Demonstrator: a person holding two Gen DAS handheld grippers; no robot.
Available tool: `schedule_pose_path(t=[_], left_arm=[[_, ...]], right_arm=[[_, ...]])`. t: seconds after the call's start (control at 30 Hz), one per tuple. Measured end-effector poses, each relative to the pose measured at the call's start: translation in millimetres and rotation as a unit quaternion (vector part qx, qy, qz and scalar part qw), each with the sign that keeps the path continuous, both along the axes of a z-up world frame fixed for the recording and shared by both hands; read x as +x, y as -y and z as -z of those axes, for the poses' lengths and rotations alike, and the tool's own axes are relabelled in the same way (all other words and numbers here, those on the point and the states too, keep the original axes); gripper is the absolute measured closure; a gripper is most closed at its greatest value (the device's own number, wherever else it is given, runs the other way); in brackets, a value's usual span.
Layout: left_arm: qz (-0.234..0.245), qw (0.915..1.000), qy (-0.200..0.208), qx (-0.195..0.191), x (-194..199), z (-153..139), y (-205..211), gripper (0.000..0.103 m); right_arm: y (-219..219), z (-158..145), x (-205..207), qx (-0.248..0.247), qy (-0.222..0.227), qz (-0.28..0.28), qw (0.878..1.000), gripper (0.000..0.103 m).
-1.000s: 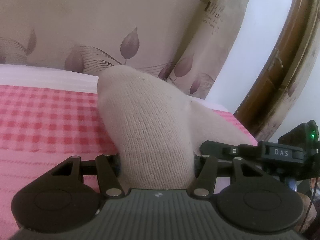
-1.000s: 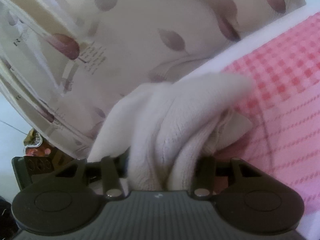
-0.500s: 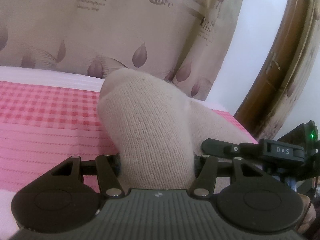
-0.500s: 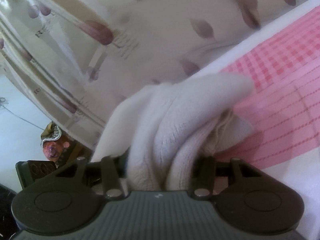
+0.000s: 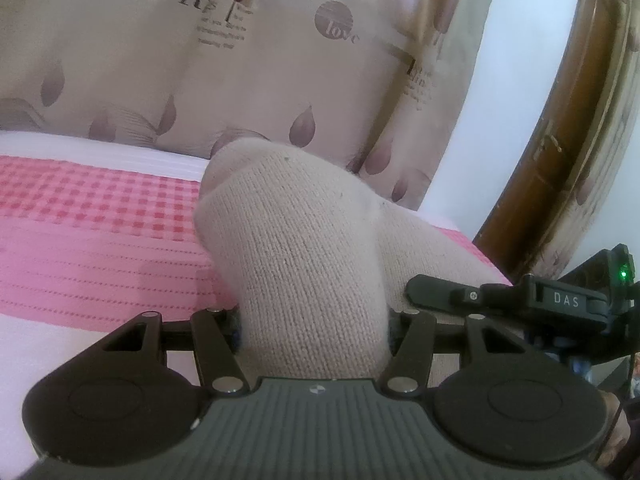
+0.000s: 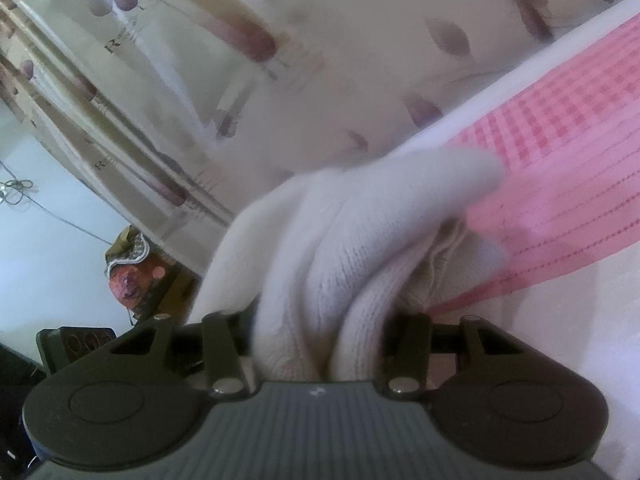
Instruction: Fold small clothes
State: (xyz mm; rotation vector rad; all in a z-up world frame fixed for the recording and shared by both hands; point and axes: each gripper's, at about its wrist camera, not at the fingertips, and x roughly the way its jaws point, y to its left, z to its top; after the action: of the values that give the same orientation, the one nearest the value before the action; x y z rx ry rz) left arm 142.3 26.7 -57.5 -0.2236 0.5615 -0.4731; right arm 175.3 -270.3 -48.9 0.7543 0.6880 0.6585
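Now both tongs, left tongs (image 5: 314, 320) and right tongs (image 6: 320, 320), are gripping the beige sock (image 5: 304, 256), carrying it up and across above the pink bedspread (image 5: 96, 248); curtain (image 5: 280, 80) print has slid down-frame. Likely repositioning before folding.

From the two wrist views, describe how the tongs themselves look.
Both tongs are the same build. The left tongs and right tongs have a ribbed grey body with a small round emblem, two black round side housings, and black linkage arms with silver pins. In the left view, the other tool's black bar reads "DAS" beside a green light.
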Motion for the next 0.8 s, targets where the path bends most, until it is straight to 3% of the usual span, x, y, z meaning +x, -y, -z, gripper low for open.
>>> schedule_pose_path(t=[0.8], left_arm=[[-0.020,0.9992,0.016,0.031,-32,1,-26,0.047]], right_arm=[[-38,0,-22,-0.004,0.006,-0.011,1.000,0.053]])
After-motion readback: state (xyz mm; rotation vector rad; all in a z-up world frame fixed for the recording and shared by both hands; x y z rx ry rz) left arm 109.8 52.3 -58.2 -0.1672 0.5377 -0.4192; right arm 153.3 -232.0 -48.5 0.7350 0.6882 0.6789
